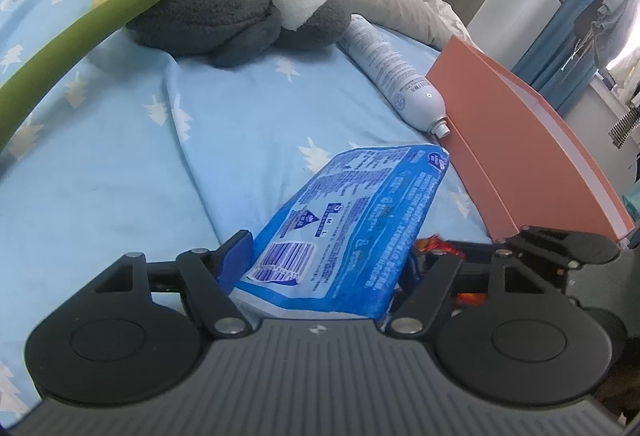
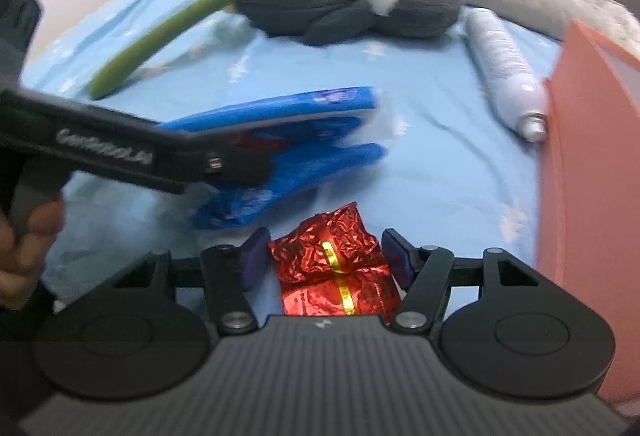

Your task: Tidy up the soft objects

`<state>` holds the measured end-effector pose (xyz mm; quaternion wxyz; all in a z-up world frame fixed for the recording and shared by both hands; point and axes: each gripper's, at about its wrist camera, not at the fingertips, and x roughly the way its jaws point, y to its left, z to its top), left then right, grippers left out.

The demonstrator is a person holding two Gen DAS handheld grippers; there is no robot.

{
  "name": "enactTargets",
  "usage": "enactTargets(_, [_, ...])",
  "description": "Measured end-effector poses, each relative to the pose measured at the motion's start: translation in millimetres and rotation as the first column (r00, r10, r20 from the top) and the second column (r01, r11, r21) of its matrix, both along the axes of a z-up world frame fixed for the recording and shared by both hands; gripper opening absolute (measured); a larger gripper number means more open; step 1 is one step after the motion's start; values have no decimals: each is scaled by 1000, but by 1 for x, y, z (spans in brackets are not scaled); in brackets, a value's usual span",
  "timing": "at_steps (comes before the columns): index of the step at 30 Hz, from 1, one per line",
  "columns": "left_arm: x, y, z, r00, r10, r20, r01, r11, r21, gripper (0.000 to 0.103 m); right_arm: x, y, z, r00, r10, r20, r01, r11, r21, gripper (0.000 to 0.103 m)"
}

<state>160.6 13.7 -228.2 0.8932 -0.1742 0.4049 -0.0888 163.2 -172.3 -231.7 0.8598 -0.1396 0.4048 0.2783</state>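
Here we have the left gripper (image 1: 320,256) clamped around the soft blue plastic tissue pack (image 1: 344,228), just beside the salmon-pink cardboard box (image 1: 540,139). The right gripper (image 2: 326,262) straddles the crinkled red foil packet (image 2: 336,268); pad contact is unclear. A shallow bite could let either slip.

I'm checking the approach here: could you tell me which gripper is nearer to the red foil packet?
Right. The right gripper has the red foil packet between its fingers; the left gripper straddles the blue pack beside it.
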Motion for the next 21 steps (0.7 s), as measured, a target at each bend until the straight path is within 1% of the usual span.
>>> enactTargets(2, [0, -3, 0, 1000, -11, -7, 11, 1000, 15, 73, 1, -5, 1, 999, -52, -1, 52, 999, 1, 65])
enactTargets(4, [0, -5, 0, 1000, -19, -8, 19, 1000, 24, 68, 0, -9, 2, 994, -106, -10, 106, 994, 17, 65])
enactTargets(7, [-1, -8, 0, 1000, -19, -14, 20, 999, 34, 58, -6, -15, -2, 984, -176, -40, 177, 983, 41, 65])
enactTargets(8, [-2, -9, 0, 1000, -17, -14, 18, 999, 38, 53, -10, -14, -3, 981, -189, -35, 190, 981, 38, 65])
enactTargets(9, [-2, -9, 2, 1000, -15, -14, 16, 999, 42, 48, -14, -13, -3, 980, -200, -26, 200, 979, 32, 65])
enactTargets(12, [-4, -11, 5, 1000, -14, -18, 15, 999, 48, 40, -22, -12, -3, 974, -224, -27, 225, 974, 40, 65])
enactTargets(15, [-8, -13, 13, 1000, -11, -27, 13, 997, 79, 32, -26, -12, 2, 972, -234, -21, 235, 971, 35, 65])
enactTargets(18, [-12, -12, 21, 1000, 9, -27, -6, 996, 88, 28, -29, -13, 11, 971, -238, -3, 238, 970, 42, 65])
enactTargets(21, [-18, -10, 29, 999, 35, -22, -33, 996, 84, 26, -33, -17, 24, 968, -251, 11, 249, 966, 67, 64])
